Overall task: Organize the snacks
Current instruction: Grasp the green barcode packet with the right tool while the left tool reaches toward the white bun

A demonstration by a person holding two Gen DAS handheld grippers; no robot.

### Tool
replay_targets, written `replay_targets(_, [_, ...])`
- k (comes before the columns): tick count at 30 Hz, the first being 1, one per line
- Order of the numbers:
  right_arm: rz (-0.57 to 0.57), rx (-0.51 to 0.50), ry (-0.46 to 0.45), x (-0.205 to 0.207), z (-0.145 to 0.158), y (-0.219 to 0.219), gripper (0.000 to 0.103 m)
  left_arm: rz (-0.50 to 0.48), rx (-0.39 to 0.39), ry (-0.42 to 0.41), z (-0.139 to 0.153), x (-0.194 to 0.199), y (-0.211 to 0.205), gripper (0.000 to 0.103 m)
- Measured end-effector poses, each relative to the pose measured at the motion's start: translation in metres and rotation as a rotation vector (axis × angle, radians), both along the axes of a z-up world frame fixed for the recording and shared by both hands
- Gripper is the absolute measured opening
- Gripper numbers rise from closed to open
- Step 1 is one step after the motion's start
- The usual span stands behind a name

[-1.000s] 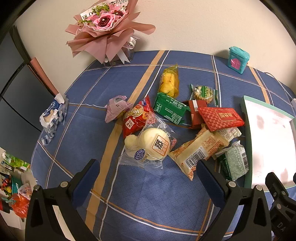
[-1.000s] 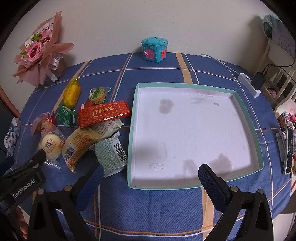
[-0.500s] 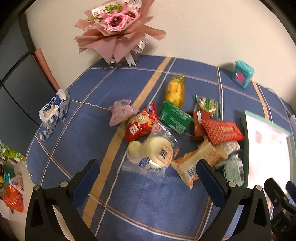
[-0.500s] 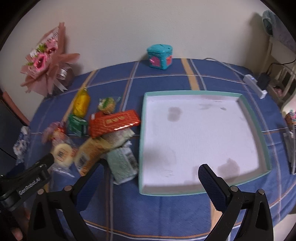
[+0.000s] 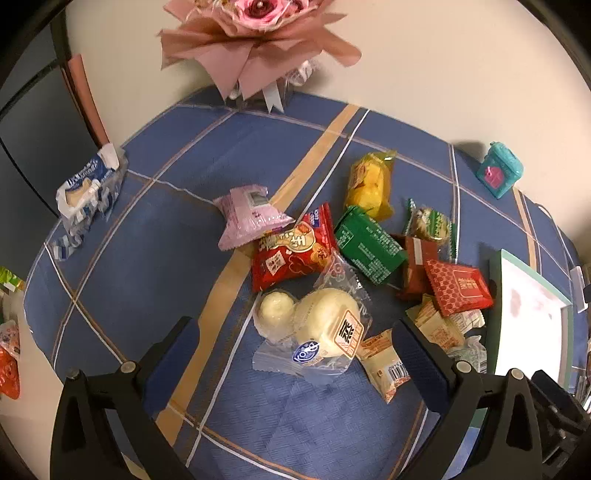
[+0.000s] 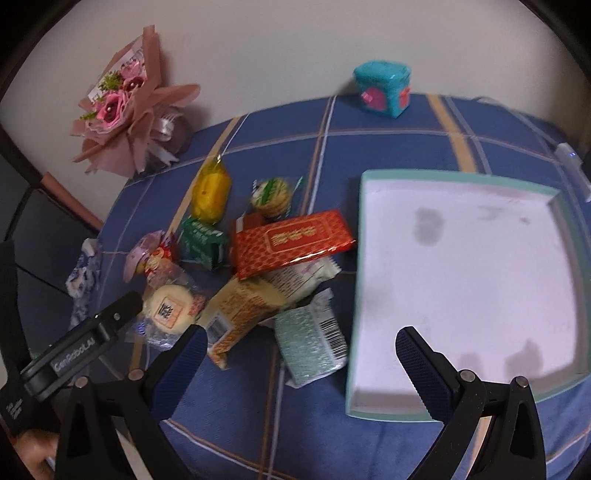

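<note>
Several snack packets lie in a pile on the blue checked tablecloth. My left gripper (image 5: pixel 295 332) is open, low over a clear packet of white buns (image 5: pixel 321 328), one finger on each side of it and apart from it. Behind the buns lie a red packet (image 5: pixel 291 254), a pink packet (image 5: pixel 247 216), a green packet (image 5: pixel 365 245) and a yellow packet (image 5: pixel 369 181). My right gripper (image 6: pixel 301 339) is open above a pale green packet (image 6: pixel 310 339), beside a tan packet (image 6: pixel 240 314) and a red box (image 6: pixel 291 245). An empty teal-rimmed tray (image 6: pixel 461 277) sits to the right.
A pink bouquet (image 5: pixel 255 33) stands at the back by the wall. A small teal box (image 6: pixel 382 86) sits at the back right. A blue and white packet (image 5: pixel 88 188) lies at the table's left edge. A white power strip (image 6: pixel 570 166) lies beyond the tray.
My left gripper has moved forward and down toward the bun packet. My right gripper has swung left, from facing the tray to facing the snack pile.
</note>
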State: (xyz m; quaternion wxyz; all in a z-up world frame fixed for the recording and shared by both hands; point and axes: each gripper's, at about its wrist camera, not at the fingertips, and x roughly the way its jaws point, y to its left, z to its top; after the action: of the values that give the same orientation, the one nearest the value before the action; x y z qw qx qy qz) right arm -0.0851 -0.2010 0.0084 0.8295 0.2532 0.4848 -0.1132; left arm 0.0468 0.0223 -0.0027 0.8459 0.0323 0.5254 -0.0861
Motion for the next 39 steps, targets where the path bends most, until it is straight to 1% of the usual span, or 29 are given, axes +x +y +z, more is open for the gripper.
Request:
replay_targets(5, [0.054,-0.006,0.012,0.013,-0.005,0.008,0.102,0.019,-0.033,0.050,-0.010,0.011,0.002,0.103])
replay_targets(7, [0.076,-0.016,0.023,0.017,-0.008,0.012,0.093,0.025,-0.034,0.058,-0.013,0.015,0.003,0.103])
replay_targets(9, [0.093,-0.023,0.036,0.020,-0.011,0.015,0.088,0.034,-0.053,0.076,-0.018,0.018,0.006,0.102])
replay_targets(10, [0.100,-0.024,0.043,0.022,-0.013,0.016,0.085,0.038,-0.062,0.086,-0.020,0.020,0.007,0.100])
replay_targets(11, [0.110,-0.027,0.053,0.024,-0.016,0.017,0.084,0.039,-0.069,0.101,-0.024,0.021,0.007,0.095])
replay_targets(13, [0.117,-0.030,0.071,0.028,-0.021,0.018,0.077,0.035,-0.074,0.124,-0.029,0.023,0.006,0.089])
replay_targets(15, [0.123,-0.019,0.090,0.031,-0.028,0.017,0.072,0.026,-0.080,0.139,-0.033,0.024,0.005,0.088])
replay_targets(18, [0.117,-0.013,0.120,0.032,-0.036,0.013,0.072,0.016,-0.095,0.161,-0.039,0.025,0.002,0.085])
replay_targets(19, [0.118,-0.012,0.126,0.032,-0.038,0.013,0.072,0.015,-0.097,0.171,-0.042,0.027,0.001,0.080])
replay_targets(24, [0.127,-0.016,0.148,0.034,-0.044,0.014,0.072,0.027,-0.111,0.212,-0.054,0.028,0.000,0.079])
replay_targets(26, [0.123,-0.015,0.153,0.035,-0.047,0.013,0.072,0.031,-0.119,0.219,-0.057,0.029,0.002,0.076])
replay_targets(31, [0.138,-0.015,0.166,0.037,-0.049,0.015,0.072,0.029,-0.129,0.219,-0.056,0.027,0.005,0.072])
replay_targets(35, [0.166,0.029,0.162,0.039,-0.048,0.022,0.071,0.026,-0.146,0.211,-0.051,0.023,0.008,0.067])
replay_targets(39, [0.194,0.009,0.184,0.041,-0.048,0.030,0.071,0.023,-0.150,0.212,-0.049,0.024,0.009,0.065])
